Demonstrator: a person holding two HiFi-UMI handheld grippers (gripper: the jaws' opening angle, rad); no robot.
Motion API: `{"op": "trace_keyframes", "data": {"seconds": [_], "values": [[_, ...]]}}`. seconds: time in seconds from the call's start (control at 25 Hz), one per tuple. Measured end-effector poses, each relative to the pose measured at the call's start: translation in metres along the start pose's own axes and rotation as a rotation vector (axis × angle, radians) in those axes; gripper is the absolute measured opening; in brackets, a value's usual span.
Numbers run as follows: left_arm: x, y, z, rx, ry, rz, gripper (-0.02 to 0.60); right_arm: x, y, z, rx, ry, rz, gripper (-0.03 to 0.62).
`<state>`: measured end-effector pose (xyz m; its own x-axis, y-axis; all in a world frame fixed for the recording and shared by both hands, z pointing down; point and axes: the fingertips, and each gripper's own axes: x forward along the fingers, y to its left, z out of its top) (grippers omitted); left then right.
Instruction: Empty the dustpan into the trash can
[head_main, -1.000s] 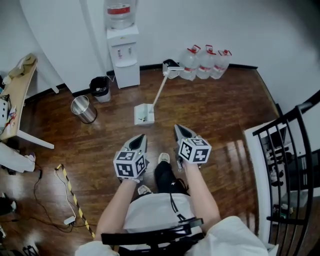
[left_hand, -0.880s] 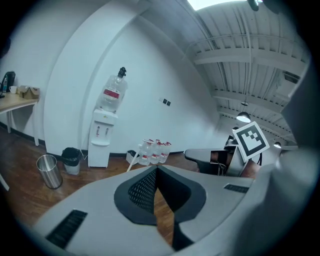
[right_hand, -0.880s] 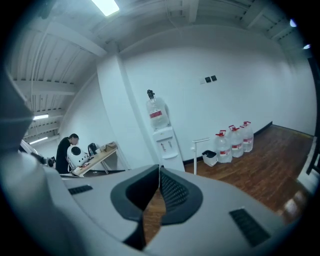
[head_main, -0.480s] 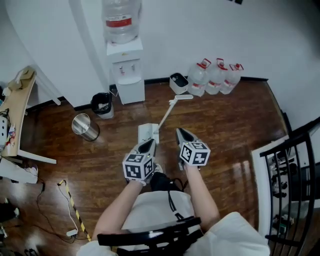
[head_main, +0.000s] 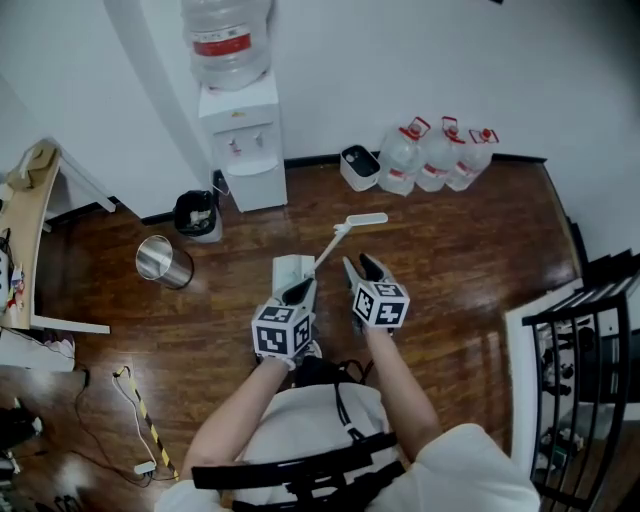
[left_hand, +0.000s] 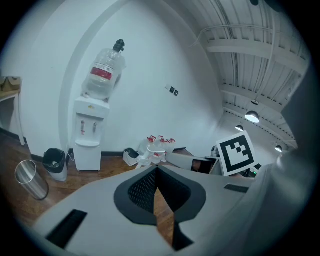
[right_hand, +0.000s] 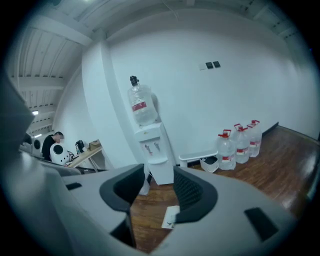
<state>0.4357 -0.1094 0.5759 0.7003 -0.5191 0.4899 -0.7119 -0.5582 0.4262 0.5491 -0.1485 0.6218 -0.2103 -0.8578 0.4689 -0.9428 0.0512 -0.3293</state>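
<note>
Dustpan (right_hand: 171, 216) between open tool (right_hand: 159, 170) jaws

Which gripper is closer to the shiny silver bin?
Left. The left gripper is beside the dustpan, to the right of the silver bin; the right gripper is farther right, past the left one.

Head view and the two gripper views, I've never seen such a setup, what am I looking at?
A person, no robot, holds a gripper in each hand. The head view looks down from a camera on their head; each gripper view looks along that gripper's fingers. On the wooden floor are a white long-handled dustpan, a silver trash can, a black bin, a water cooler and water jugs. The left gripper has its fingers together; the right gripper has just been opening its fingers, with nothing between them. Nothing is held.
</note>
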Motion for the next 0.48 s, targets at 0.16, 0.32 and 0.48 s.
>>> {"op": "trace_keyframes", "data": {"seconds": [0.16, 0.32, 0.48], "values": [[0.030, 0.012, 0.008, -0.013, 0.018, 0.021, -0.011, 0.036, -0.023, -0.006, 0.015, 0.043, -0.019, 0.222], [0.043, 0.019, 0.011, -0.031, 0.030, 0.029, -0.011, 0.069, -0.041, -0.009, 0.029, 0.025, -0.041, 0.222], [0.054, 0.021, 0.007, -0.036, 0.056, 0.030, -0.011, 0.097, -0.062, -0.018, 0.073, 0.020, -0.079, 0.219]]}}
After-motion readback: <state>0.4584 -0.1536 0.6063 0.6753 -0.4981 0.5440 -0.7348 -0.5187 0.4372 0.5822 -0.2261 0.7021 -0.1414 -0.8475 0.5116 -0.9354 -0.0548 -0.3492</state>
